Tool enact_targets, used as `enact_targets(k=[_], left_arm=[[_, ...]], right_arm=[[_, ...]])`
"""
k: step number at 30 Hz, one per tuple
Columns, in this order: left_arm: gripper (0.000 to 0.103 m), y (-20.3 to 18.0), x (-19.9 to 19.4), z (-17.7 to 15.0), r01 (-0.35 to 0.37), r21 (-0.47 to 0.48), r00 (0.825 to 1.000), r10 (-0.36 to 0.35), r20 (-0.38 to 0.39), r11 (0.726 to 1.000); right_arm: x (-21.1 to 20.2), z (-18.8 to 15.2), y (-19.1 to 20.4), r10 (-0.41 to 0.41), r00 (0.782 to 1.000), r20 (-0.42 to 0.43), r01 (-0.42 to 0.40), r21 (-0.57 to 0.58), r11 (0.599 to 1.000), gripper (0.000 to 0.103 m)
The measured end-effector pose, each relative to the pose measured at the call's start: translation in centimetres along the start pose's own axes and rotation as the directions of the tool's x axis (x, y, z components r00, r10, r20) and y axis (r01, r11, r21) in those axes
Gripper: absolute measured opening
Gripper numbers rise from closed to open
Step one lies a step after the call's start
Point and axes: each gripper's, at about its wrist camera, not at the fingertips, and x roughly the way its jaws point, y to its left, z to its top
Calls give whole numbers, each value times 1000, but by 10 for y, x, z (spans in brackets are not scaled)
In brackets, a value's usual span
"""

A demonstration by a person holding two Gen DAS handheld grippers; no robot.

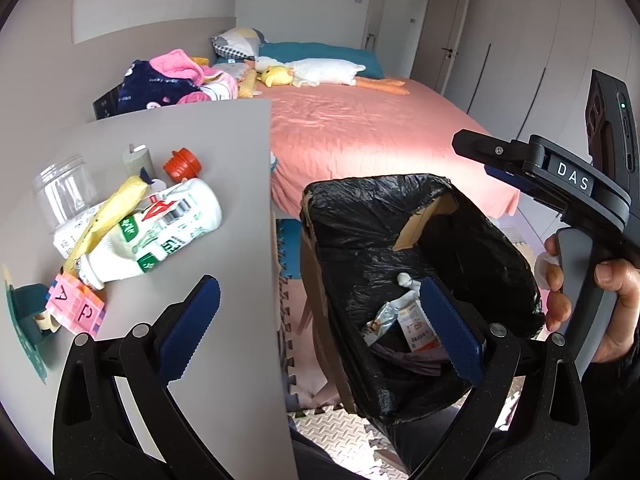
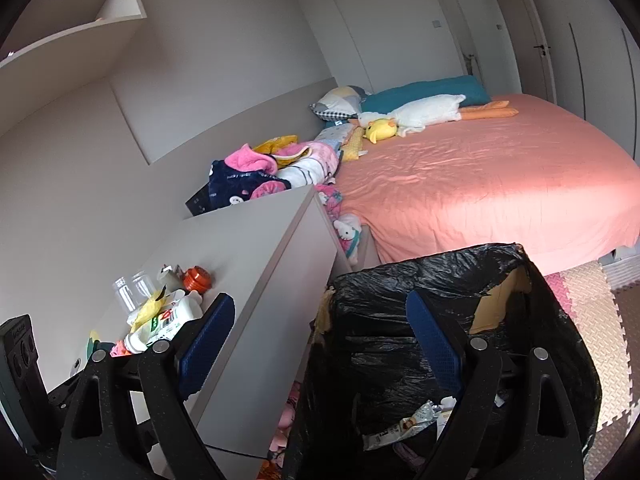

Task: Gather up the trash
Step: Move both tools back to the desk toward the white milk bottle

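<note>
A cardboard bin lined with a black bag point(image 1: 424, 280) stands on the floor beside a grey cabinet top point(image 1: 224, 152); wrappers point(image 1: 416, 324) lie inside it. On the cabinet lie a white bottle with green print point(image 1: 160, 232), a yellow wrapper point(image 1: 108, 212), a clear jar point(image 1: 64, 192) and an orange cap point(image 1: 182, 164). My left gripper point(image 1: 320, 320) is open and empty, straddling the cabinet edge and the bin. My right gripper point(image 2: 320, 340) is open and empty above the bin point(image 2: 460, 340); it also shows in the left wrist view point(image 1: 492, 160).
Pink letter blocks point(image 1: 76, 308) and a green toy piece point(image 1: 24, 320) sit at the cabinet's near left. A bed with a pink sheet point(image 1: 360, 132), plush toys and clothes lies behind. Foam mats point(image 2: 600, 320) cover the floor.
</note>
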Motion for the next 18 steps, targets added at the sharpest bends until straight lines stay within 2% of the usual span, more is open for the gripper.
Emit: enact_targets(k=[7, 18], left_arm=[[97, 32, -18, -12, -74, -49, 997, 75, 19, 996], [97, 77, -36, -20, -151, -138, 987, 157, 32, 979]], right_arm=[[13, -9, 32, 44, 998, -34, -46, -49, 998, 88], [37, -20, 70, 96, 991, -98, -107, -109, 988, 88]])
